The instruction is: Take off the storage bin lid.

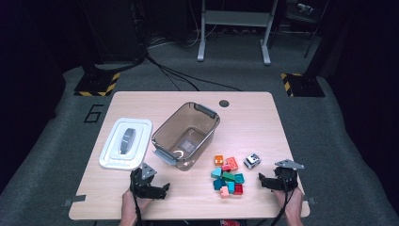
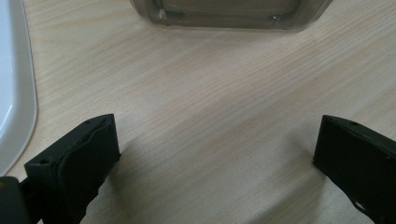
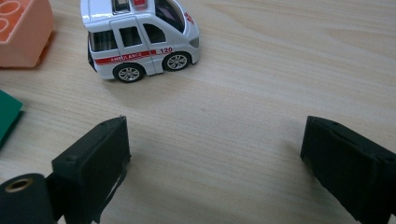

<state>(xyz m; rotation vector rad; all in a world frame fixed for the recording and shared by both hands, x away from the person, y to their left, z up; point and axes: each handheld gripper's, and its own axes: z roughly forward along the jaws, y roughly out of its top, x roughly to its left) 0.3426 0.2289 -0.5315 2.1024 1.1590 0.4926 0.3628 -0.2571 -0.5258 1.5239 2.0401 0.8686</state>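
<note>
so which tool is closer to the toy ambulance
Right. The right tool sits open just beside the toy ambulance, which stands a little ahead of its jaws in the right gripper view. The left tool is across the table, past the blocks, below the clear bin.

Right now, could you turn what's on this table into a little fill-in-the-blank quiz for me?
1. The white toy car has the word ____ printed on its side.
2. The white lid lies on the table to the ____ of the clear bin in the high view.
3. Both the left tongs and the right tongs have their jaws ____.

Missing words: ambulance; left; open
</note>
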